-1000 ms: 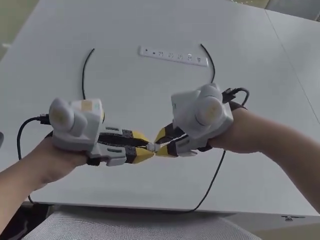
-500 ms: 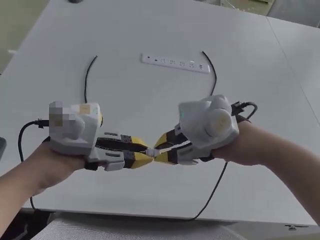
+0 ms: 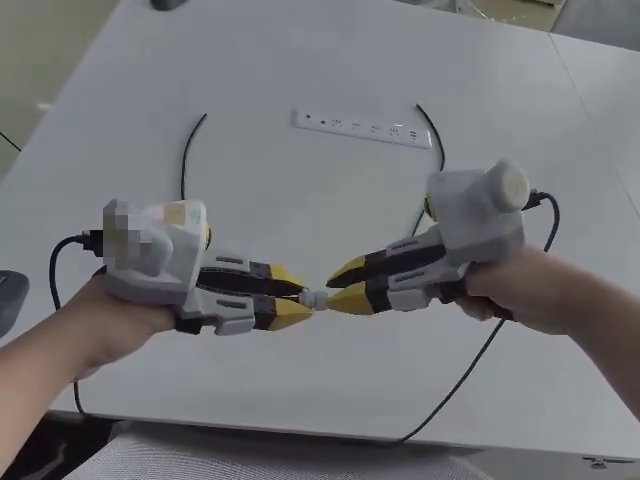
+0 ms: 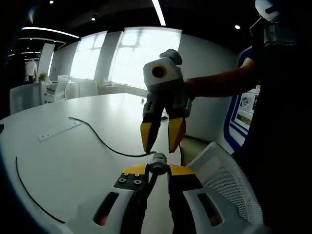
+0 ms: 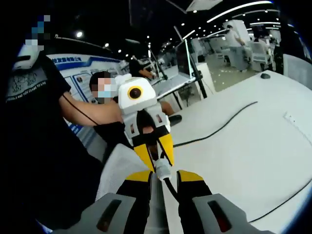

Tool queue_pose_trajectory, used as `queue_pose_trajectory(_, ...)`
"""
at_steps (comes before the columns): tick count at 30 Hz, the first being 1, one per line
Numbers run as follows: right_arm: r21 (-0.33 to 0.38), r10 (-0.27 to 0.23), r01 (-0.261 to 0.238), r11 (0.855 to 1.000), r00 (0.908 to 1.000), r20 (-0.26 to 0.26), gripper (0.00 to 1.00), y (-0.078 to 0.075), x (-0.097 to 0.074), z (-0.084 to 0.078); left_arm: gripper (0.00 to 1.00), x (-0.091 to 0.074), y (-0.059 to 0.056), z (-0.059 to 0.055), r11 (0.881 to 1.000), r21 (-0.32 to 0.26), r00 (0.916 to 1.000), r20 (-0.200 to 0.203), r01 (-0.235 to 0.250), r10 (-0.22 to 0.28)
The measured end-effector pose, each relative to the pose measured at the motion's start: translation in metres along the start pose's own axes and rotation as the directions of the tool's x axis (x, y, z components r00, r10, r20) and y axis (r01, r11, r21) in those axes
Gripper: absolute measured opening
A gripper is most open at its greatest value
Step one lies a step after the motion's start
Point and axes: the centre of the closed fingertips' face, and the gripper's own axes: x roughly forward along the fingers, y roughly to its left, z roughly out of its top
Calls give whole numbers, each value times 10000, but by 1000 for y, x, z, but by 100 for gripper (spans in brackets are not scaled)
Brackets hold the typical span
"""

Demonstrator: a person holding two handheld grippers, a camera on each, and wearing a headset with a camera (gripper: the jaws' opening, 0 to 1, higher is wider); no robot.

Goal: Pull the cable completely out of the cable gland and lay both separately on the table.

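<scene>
Head view: both tools are hovering above the near edge of the table, tips facing nose to nose. The left tool is pinching a small pale cable gland at its yellow tips. The right tool is pointing at the gland from the other side, its jaws standing slightly parted. The gland is sitting in the air between the two tools, clear of the table top. A white power strip is lying toward the far edge. A black cord is curving across the table to the left of the strip.

Left gripper view: the left tool's own jaws are closing in on the cable gland, which is sitting right between the yellow tips. The right tool is hanging just beyond the gland, and background is showing through the gap between its jaws. The table is spreading out to the left, and a white mesh chair is sitting to the lower right.

Right gripper view: the left tool is converging on the gland from the far side. A short black cable is running out of the gland and back between the right tool's own jaws. Those jaws are standing wider apart than the cable is thick. Cannot tell whether the cable is touching either jaw. The cable is not lying on the table.
</scene>
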Motion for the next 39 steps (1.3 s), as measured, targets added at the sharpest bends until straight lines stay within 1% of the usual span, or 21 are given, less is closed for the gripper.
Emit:
queue_pose_trajectory(1, 37, 22, -23, 10000, 9999, 143, 17, -1, 0, 2, 15, 0, 0, 0, 10000, 13, 10000, -8, 18, -18)
queue_pose_trajectory(2, 278, 241, -251, 9993, 9990, 365, 16, -1, -2, 4, 15, 1, -1, 1, 9999, 130, 10000, -15, 32, -32)
queue_pose_trajectory(4, 806, 683, -728, 9941, 9960, 572, 16, 3, -2, 6, 15, 2, -2, 2, 9998, 164, 10000, -44, 86, -85)
queue_pose_trajectory(6, 839, 857, -908, 9923, 9943, 634, 16, 3, -3, 6, 15, 2, -3, 3, 9997, 190, 9999, -74, 121, -120)
queue_pose_trajectory(7, 1117, 1150, -1226, 9862, 9908, 718, 15, 6, -2, 7, 15, 2, -3, 4, 9996, 238, 9998, -109, 152, -149)
queue_pose_trajectory(8, 1315, 1324, -1411, 9812, 9885, 726, 15, 8, -2, 6, 15, 3, -4, 5, 9996, 251, 9998, -113, 151, -148)
queue_pose_trajectory(9, 1345, 1411, -1489, 9797, 9878, 656, 16, 7, -2, 4, 15, 3, -4, 6, 9995, 279, 9998, -102, 155, -152)
queue_pose_trajectory(10, 1303, 1362, -1433, 9811, 9887, 621, 15, 5, -1, 3, 15, 3, -4, 7, 9994, 301, 9998, -73, 171, -169)
queue_pose_trajectory(12, 1478, 1598, -1665, 9749, 9855, 562, 14, 8, 0, 1, 15, 4, -4, 9, 9993, 333, 9998, -60, 173, -171)
queue_pose_trajectory(15, 1564, 1679, -1741, 9722, 9844, 523, 13, 9, 2, -1, 15, 5, -5, 11, 9990, 395, 9998, -37, 192, -191)
queue_pose_trajectory(17, 1717, 1896, -1948, 9657, 9808, 467, 12, 11, 2, -4, 15, 5, -7, 12, 9985, 484, 9997, -75, 248, -245)
queue_pose_trajectory(19, 1865, 2036, -2103, 9597, 9775, 546, 9, 13, 2, -4, 15, 5, -6, 11, 9982, 548, 9997, -137, 226, -219)
queue_pose_trajectory(21, 1931, 2121, -2187, 9565, 9757, 542, 9, 13, 1, -4, 15, 6, -7, 12, 9979, 599, 9996, -141, 254, -246)
queue_pose_trajectory(24, 2220, 2249, -2316, 9471, 9728, 555, 9, 15, -1, -4, 15, 6, -8, 13, 9972, 668, 9994, -156, 322, -312)
queue_pose_trajectory(28, 2088, 2209, -2266, 9514, 9740, 504, 8, 14, -1, -5, 14, 7, -8, 12, 9969, 702, 9991, -251, 359, -342)
queue_pose_trajectory(32, 1664, 1992, -2021, 9651, 9794, 342, 7, 13, -1, -7, 14, 9, -7, 11, 9973, 655, 9989, -325, 345, -324)
queue_pose_trajectory(33, 1497, 1931, -1946, 9694, 9809, 246, 7, 13, -1, -7, 14, 9, -7, 10, 9977, 573, 9989, -321, 351, -333)
queue_pose_trajectory(34, 940, 1660, -1669, 9815, 9860, 167, 7, 11, -1, -7, 14, 9, -6, 10, 9984, 482, 9990, -323, 312, -296)
queue_pose_trajectory(36, 448, 1437, -1431, 9887, 9896, -116, 7, 12, -1, -7, 14, 9, -6, 9, 9990, 290, 9990, -282, 346, -338)
queue_pose_trajectory(38, 11, 1170, -1170, 9931, 9928, -267, 7, 13, 0, -7, 14, 8, -6, 10, 9991, 232, 9991, -250, 350, -344)
queue_pose_trajectory(39, -108, 1102, -1106, 9938, 9933, -363, 7, 13, 0, -7, 14, 8, -6, 10, 9993, 104, 9991, -227, 368, -366)
